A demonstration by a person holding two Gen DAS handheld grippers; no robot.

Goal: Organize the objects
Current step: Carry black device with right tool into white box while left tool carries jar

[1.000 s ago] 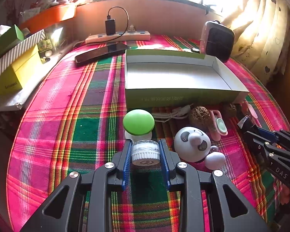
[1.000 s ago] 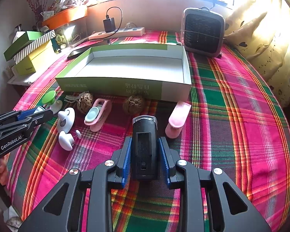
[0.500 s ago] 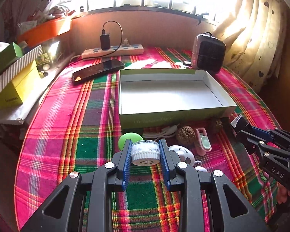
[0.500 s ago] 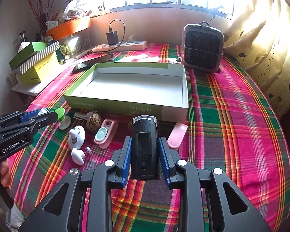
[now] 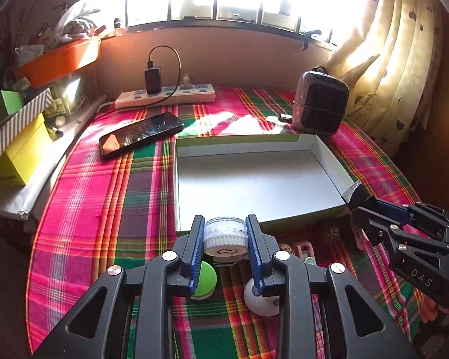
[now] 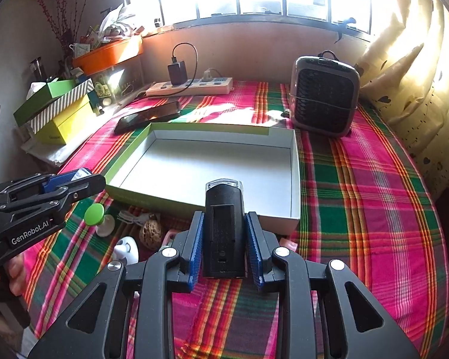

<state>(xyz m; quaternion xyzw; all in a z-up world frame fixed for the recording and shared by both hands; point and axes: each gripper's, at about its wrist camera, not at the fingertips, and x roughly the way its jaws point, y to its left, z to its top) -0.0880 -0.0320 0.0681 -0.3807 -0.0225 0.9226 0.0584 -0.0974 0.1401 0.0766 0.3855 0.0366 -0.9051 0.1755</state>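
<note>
Both jaws loaded: left gripper (image 5: 226, 240) pinches white jar (image 5: 224, 234), right gripper (image 6: 223, 240) pinches black device (image 6: 223, 230); open box (image 6: 294, 179) lies just ahead & below both, device's long axis pointing into it

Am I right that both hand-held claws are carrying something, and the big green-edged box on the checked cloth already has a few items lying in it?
Not quite. The box holds nothing yet; the right wrist view shows its white floor bare. The rest stands: the left gripper grips a small white jar, and the right gripper grips a black device.
</note>
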